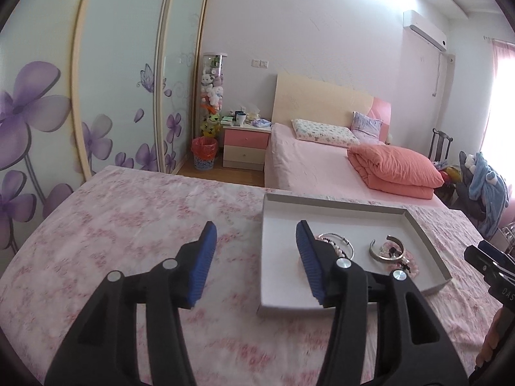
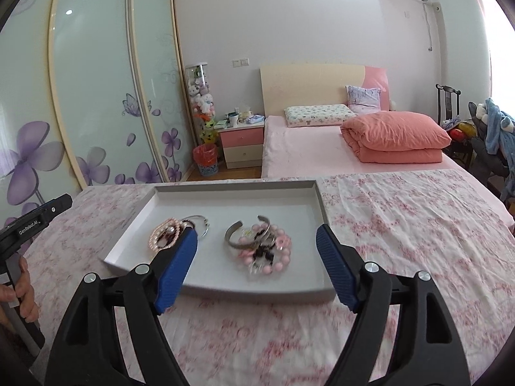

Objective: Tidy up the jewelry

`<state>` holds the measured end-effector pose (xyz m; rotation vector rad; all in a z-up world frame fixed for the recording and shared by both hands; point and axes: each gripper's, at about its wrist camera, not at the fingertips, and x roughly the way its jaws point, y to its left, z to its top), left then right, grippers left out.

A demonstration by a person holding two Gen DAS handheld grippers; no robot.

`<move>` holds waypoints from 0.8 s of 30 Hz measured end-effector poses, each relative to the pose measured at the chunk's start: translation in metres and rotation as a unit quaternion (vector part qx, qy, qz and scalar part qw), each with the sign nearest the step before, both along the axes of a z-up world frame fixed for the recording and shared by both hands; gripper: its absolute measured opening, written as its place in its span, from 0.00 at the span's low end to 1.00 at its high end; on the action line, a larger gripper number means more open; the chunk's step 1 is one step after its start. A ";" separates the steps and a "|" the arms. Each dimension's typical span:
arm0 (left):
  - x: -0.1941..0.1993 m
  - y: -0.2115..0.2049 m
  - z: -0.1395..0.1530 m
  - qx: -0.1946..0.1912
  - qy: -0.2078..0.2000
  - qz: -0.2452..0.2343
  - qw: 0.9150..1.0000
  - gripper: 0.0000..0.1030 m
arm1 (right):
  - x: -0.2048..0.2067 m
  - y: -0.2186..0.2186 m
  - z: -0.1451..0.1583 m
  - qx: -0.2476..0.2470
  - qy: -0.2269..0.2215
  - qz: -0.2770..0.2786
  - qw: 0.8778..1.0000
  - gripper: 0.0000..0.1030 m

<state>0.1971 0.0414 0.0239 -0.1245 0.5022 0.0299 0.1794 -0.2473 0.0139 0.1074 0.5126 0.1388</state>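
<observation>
A shallow grey tray (image 2: 238, 189) lies on the pink floral cloth. In it sit two small heaps of jewelry: a pearl strand with a thin silver bangle (image 2: 167, 236) on the left, and a silver cuff (image 2: 236, 231) with pink bead bracelets (image 2: 273, 257) on the right. My right gripper (image 2: 256, 234) stands open above the tray's near edge, nothing between its blue pads. My left gripper (image 1: 256, 230) is open over the cloth at the tray's (image 1: 322, 202) left edge, empty; the silver cuff (image 1: 384, 249) lies to its right.
The cloth-covered table (image 2: 418, 218) stretches left and right of the tray. Behind it stands a pink bed (image 2: 305, 148) with a folded orange quilt (image 2: 396, 141), a bedside drawer unit (image 2: 241, 144), a red bin (image 2: 205, 157) and flowered wardrobe doors (image 2: 96, 96). A hand (image 2: 25, 292) holds the left tool.
</observation>
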 end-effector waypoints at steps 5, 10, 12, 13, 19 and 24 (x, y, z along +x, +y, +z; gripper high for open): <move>-0.044 0.014 -0.002 -0.002 -0.003 0.010 1.000 0.56 | -0.034 0.006 0.000 0.000 0.006 0.004 1.000 0.77; -0.085 0.010 -0.004 0.029 -0.019 0.019 0.999 0.70 | -0.065 0.016 0.001 -0.012 -0.001 0.007 1.000 0.84; -0.097 0.007 -0.005 0.039 -0.024 0.018 0.999 0.76 | -0.075 0.018 0.002 -0.015 -0.004 0.007 1.000 0.86; -0.103 0.005 -0.005 0.046 -0.026 0.017 0.998 0.81 | -0.079 0.019 0.002 -0.017 -0.005 0.007 1.000 0.89; -0.126 -0.010 -0.005 0.066 -0.038 0.004 0.997 0.96 | -0.099 0.023 0.004 -0.032 -0.023 0.003 0.999 0.98; -0.136 -0.023 -0.005 0.063 -0.043 -0.011 0.997 0.96 | -0.111 0.024 0.003 -0.040 -0.036 -0.001 0.999 0.98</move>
